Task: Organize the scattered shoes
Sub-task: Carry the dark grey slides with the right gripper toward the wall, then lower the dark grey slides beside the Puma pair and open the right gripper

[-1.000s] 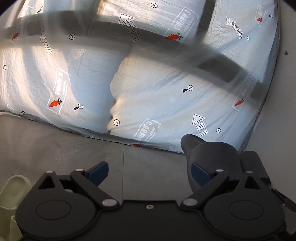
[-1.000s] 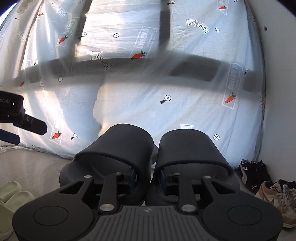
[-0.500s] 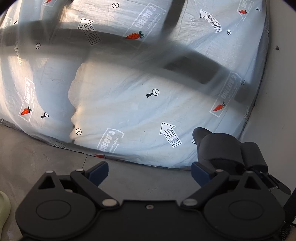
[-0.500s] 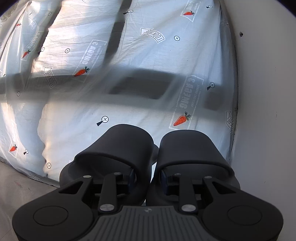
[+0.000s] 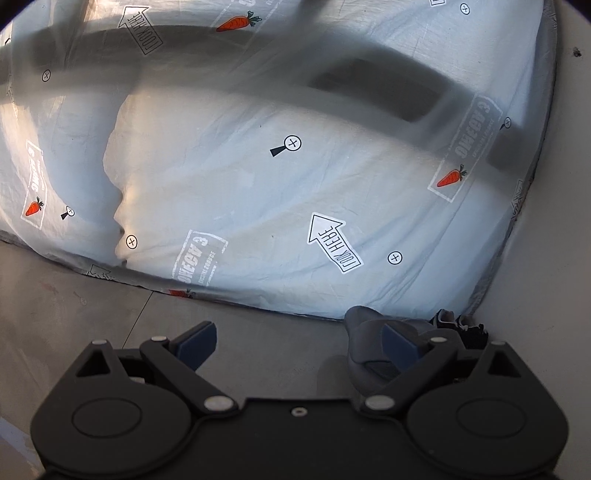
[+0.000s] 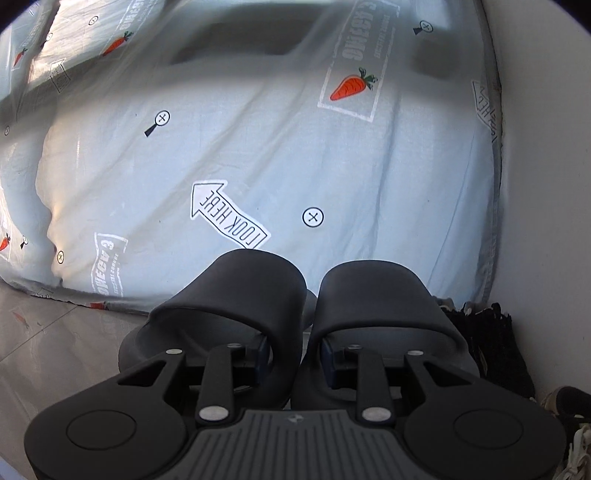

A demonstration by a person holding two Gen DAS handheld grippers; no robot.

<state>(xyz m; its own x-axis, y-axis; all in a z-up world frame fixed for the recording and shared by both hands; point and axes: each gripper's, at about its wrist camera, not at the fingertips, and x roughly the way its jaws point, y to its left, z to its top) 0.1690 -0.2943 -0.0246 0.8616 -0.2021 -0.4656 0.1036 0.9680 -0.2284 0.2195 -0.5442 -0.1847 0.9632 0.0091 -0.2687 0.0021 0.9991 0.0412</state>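
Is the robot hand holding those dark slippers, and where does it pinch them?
Yes. The right gripper pinches both dark slippers by their touching inner edges; the left gripper holds nothing.

Readable text, all printed on the bedsheet [image 5: 258, 184], nothing anywhere else:
- "LOOK HERE" inside a white arrow, upside down from my left cam [image 5: 334, 242]; a second one at top left [image 5: 142, 29]. The same arrow print shows in my right cam [image 6: 227, 218].
- A stamp-style box with a carrot and a word ending in "3" that looks like "OMEGA 3", mirrored or flipped so I can't confirm it [image 5: 465, 151]; another near the sheet's lower edge [image 5: 197, 258], and one in my right cam [image 6: 356, 55]. The small line under it is illegible.
- Circled cross marks [image 5: 394, 257].
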